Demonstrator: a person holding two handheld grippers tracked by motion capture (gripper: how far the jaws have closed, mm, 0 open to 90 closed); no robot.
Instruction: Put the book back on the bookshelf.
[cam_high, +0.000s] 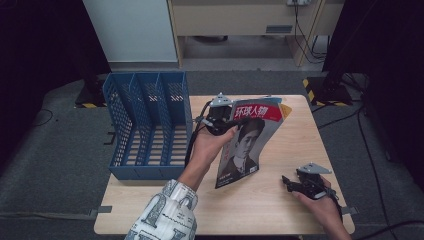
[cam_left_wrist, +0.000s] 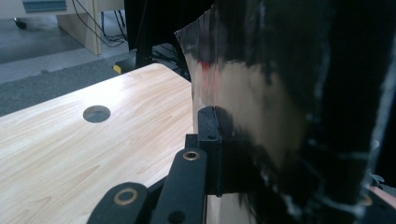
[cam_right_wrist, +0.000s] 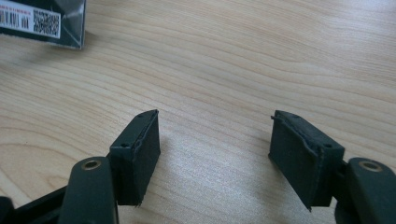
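Upright, magazine (cam_high: 247, 142) (tilted) sits clamped in left claw (cam_high: 226, 121).

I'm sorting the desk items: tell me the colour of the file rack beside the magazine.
Blue, with perforated mesh walls; the file rack shows best in the high view.

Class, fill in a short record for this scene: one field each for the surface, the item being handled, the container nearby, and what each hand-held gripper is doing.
surface: wooden table with a round hole
item handled: magazine, lifted and tilted, lower corner on the table
container: blue file rack, at the table's left end, compartments look empty
left hand-held gripper: shut on the magazine near its top edge
right hand-held gripper: open, low over bare table, holding nothing
magazine and rack: apart
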